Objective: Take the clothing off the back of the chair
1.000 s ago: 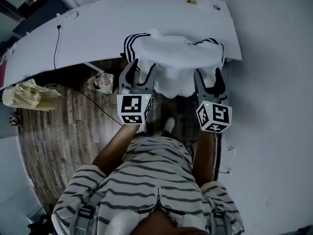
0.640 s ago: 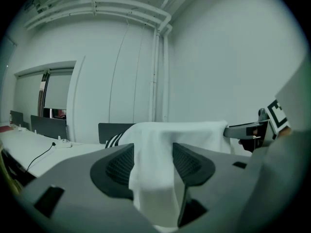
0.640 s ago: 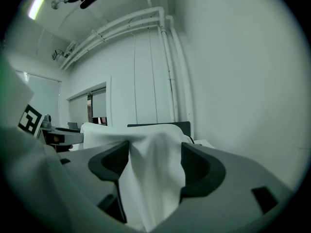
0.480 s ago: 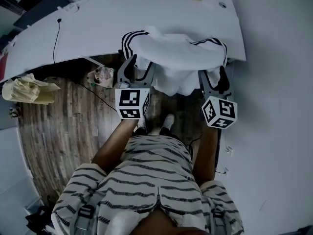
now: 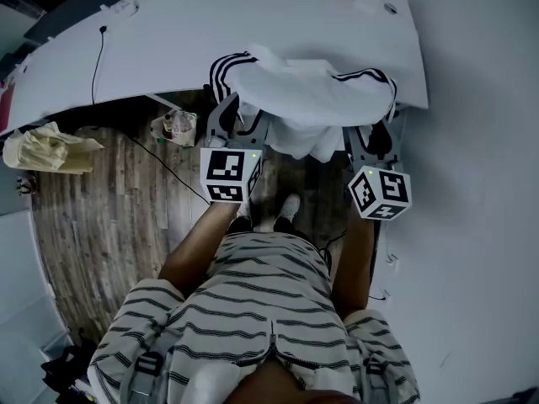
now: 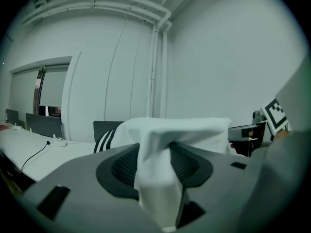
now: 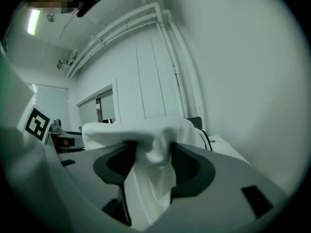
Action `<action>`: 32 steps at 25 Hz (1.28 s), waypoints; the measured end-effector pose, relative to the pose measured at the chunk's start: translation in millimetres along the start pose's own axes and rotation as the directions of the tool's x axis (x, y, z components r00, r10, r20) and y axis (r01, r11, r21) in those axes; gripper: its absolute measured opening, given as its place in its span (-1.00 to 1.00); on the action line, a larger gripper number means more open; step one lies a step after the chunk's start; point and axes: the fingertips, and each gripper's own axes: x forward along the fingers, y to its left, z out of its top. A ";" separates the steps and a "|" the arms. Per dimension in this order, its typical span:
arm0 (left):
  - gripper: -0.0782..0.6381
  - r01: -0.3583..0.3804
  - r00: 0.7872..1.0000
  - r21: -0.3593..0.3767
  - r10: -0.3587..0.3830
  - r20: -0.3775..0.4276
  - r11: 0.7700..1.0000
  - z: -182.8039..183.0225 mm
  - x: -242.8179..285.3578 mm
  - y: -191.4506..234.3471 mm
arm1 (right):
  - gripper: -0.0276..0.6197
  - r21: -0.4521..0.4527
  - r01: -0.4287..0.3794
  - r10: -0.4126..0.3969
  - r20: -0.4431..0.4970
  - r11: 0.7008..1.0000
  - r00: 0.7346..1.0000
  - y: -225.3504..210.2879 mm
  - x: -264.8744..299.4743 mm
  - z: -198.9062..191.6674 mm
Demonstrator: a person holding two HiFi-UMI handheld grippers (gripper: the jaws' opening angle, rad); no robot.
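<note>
Plainly, the white garment (image 5: 312, 99) was draped in soft, rounded folds over the chair back (image 6: 104, 128), a dark flat slab showing just left of it, at the near edge of a smooth white curved desk (image 5: 168, 49). Three dark stripes ran along its sleeve on the left, and thin dark piping edged the right side. The left gripper (image 5: 239, 118) had just been closing its jaws, and the left gripper view showed a hanging fold of the thin, limp fabric pinched narrow between the ribbed dark pads. The right gripper (image 5: 369, 137) had likewise been closing, its pads squeezing a crumpled bunch of the same cloth. Both grey, matt grippers reached in from the near side, well apart, each carrying a cube with black-and-white squares. Left of them lay a wood-plank floor (image 5: 101, 225) and a creased yellowish bag (image 5: 46, 150).
</note>
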 end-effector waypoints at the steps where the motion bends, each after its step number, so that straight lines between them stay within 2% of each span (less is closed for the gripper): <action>1: -0.20 0.001 1.000 0.002 -0.001 0.002 1.000 0.5 0.6 -0.5 | -0.19 -0.005 -0.011 0.011 0.002 1.000 1.000 2.4 1.3 0.4; 5: -0.36 0.010 1.000 0.009 -0.010 0.018 1.000 2.6 0.5 -2.4 | -0.50 -0.038 -0.044 0.044 0.016 0.998 0.999 13.2 3.7 1.2; 10: -0.63 0.022 0.999 0.003 -0.022 0.035 1.000 2.3 -8.5 -4.5 | -0.80 -0.016 -0.077 0.077 0.019 0.997 0.997 22.5 -1.1 -0.6; 21: -0.69 0.039 0.998 -0.029 -0.037 0.049 0.999 2.9 -22.1 -8.2 | -0.84 -0.003 -0.043 0.043 0.029 0.999 0.999 22.8 -15.6 1.4; 32: -0.70 0.054 0.993 -0.031 -0.051 0.103 0.998 28.2 -49.6 -17.1 | -0.84 -0.015 -0.009 0.011 0.102 1.000 0.995 33.6 -48.6 26.1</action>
